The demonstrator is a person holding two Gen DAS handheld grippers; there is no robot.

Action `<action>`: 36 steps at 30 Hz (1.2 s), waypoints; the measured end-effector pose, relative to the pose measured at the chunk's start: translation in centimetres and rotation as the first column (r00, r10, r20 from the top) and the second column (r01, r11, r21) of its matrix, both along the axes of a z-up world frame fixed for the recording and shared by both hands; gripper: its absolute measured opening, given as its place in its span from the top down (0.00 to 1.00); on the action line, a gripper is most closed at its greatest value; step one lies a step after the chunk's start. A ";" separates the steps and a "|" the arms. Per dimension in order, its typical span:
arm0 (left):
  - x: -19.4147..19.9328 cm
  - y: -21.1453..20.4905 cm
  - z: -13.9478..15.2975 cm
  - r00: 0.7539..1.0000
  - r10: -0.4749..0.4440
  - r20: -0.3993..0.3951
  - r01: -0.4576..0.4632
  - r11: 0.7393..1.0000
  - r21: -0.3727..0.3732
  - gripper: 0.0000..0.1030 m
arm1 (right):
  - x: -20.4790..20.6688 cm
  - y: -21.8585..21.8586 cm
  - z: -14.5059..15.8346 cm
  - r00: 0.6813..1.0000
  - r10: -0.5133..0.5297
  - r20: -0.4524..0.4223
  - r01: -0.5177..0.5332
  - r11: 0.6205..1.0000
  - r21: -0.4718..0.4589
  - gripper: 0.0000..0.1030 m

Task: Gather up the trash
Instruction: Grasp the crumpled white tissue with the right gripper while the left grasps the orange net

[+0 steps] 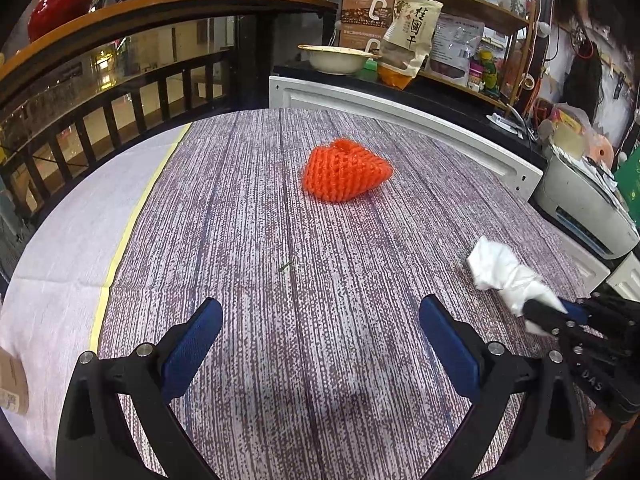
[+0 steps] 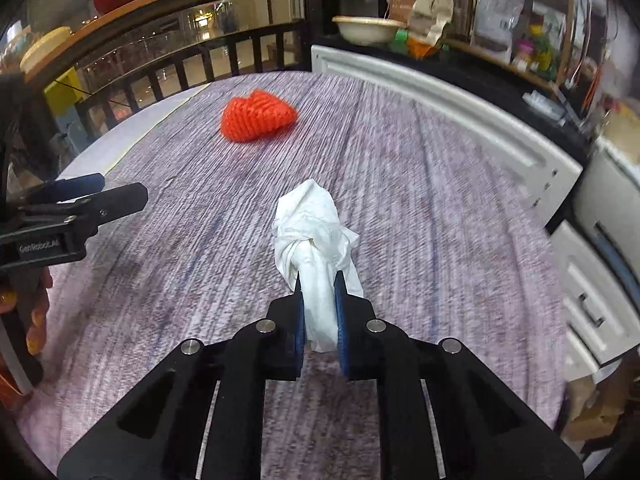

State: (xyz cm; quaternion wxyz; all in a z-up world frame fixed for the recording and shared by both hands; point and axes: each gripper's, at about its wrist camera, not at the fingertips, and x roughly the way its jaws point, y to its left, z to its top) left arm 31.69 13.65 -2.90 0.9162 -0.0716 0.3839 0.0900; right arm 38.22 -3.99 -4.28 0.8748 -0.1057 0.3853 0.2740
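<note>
A crumpled white tissue point(image 2: 310, 236) is clamped between the blue pads of my right gripper point(image 2: 319, 284), held just above the purple-speckled tablecloth point(image 2: 420, 208). It also shows in the left wrist view point(image 1: 502, 276), at the right. An orange foam fruit net point(image 1: 345, 171) lies on the cloth ahead of my left gripper point(image 1: 320, 322), which is open and empty, well short of it. The net also shows in the right wrist view point(image 2: 256, 118), far left of the tissue. The left gripper point(image 2: 86, 196) appears at the left edge there.
A white panel point(image 1: 400, 120) runs along the table's far right edge. Behind it a dark counter holds a cream bowl point(image 1: 338, 58) and snack bags point(image 1: 410, 38). A white printer point(image 1: 584, 204) sits at the right. A dark railing point(image 1: 120, 108) borders the left. A yellow strip point(image 1: 132, 220) edges the cloth.
</note>
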 end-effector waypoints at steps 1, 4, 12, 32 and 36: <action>0.1 0.0 0.0 1.000 0.002 0.001 -0.002 1.000 0.002 0.06 | -0.2 -0.4 0.2 1.000 0.001 0.004 -0.001 1.000 0.016 0.88; 0.9 0.3 0.3 1.000 -0.002 0.005 0.002 1.000 0.007 0.05 | -1.0 -1.4 0.9 1.000 0.001 0.008 -0.002 0.998 0.056 0.88; 5.1 0.4 0.5 0.998 -0.054 0.009 0.054 0.998 0.044 0.05 | -3.6 -4.7 2.5 1.000 -0.005 0.011 0.003 0.989 0.146 0.88; 14.9 -0.9 -1.0 0.990 -0.101 -0.095 0.117 0.976 0.184 0.06 | -5.0 -7.7 2.7 0.999 -0.039 -0.026 0.044 0.973 0.226 0.88; 15.4 -1.1 -1.9 0.989 -0.084 -0.118 0.106 0.975 0.193 0.35 | -5.1 -8.3 2.6 0.998 -0.048 -0.033 0.055 0.969 0.240 0.88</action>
